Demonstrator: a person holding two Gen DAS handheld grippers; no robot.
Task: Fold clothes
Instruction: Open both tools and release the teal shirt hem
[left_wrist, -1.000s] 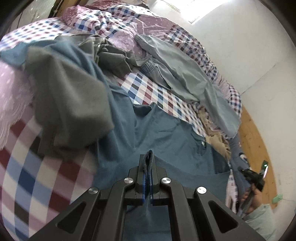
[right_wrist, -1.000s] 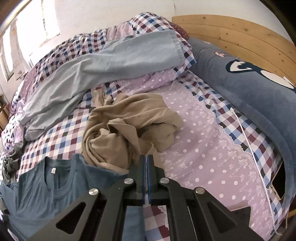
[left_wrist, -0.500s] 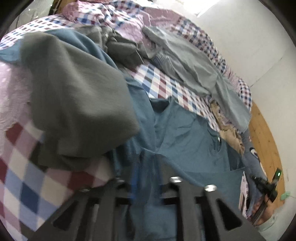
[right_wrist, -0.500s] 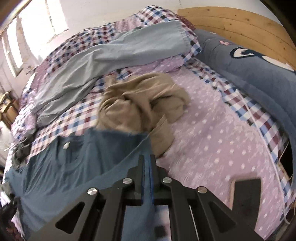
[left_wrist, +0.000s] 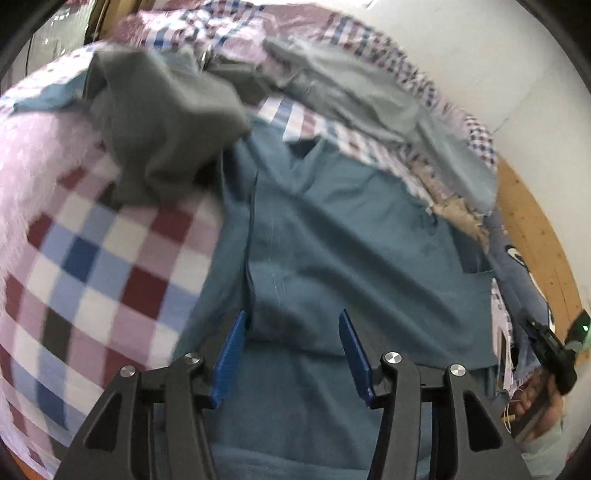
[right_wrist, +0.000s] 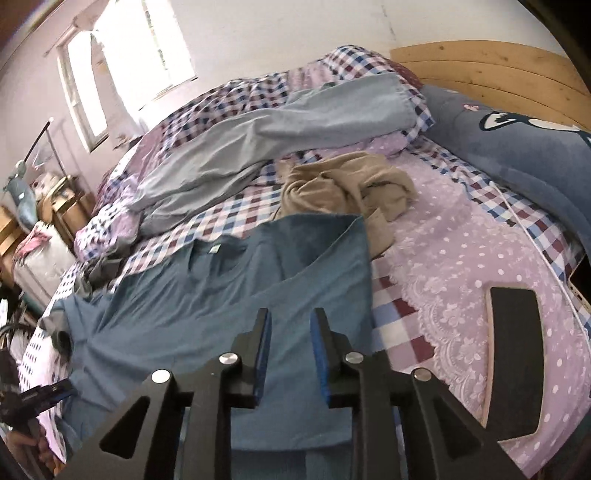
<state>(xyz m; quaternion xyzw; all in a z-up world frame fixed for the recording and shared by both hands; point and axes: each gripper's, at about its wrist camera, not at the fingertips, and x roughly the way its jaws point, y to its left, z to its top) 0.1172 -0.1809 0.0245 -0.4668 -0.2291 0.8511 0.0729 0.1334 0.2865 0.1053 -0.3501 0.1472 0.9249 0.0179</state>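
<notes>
From the left wrist camera, the left gripper (left_wrist: 291, 354) hangs over the teal T-shirt (left_wrist: 354, 258) with its blue-padded jaws spread wide and nothing between them. The shirt lies spread on the checked bedcover (left_wrist: 92, 266), one side folded over so a straight edge runs up from near the left pad. A crumpled grey garment (left_wrist: 166, 122) sits heaped just beyond the shirt to the upper left, overlapping its far corner. Further back, pale blue-grey trousers (left_wrist: 388, 107) stretch across the bed, and a bunched tan garment (left_wrist: 454, 218) shows at the shirt's far right edge. At the right rim, the right gripper (left_wrist: 550, 354) appears, gripped by a hand (left_wrist: 535, 398); the wooden headboard (left_wrist: 535, 236) curves behind it.

From the right wrist camera, the right gripper (right_wrist: 290, 354) hovers above the teal T-shirt (right_wrist: 207, 302), its jaws parted and gripping nothing. The shirt's sleeve is turned inward, and its neck label faces up. The tan garment (right_wrist: 343, 188) lies crumpled right at the shirt's far edge, partly under it. The pale trousers (right_wrist: 266, 136) lie beyond, across the checked bedcover (right_wrist: 236, 206). A lilac dotted sheet (right_wrist: 461, 258) fills the right side, with a black curved board (right_wrist: 517, 362) resting on it and a white cable (right_wrist: 532, 236) trailing past. A blue pillow (right_wrist: 517, 147) leans by the headboard (right_wrist: 498, 70). The left gripper (right_wrist: 40, 397) peeks in at lower left.
</notes>
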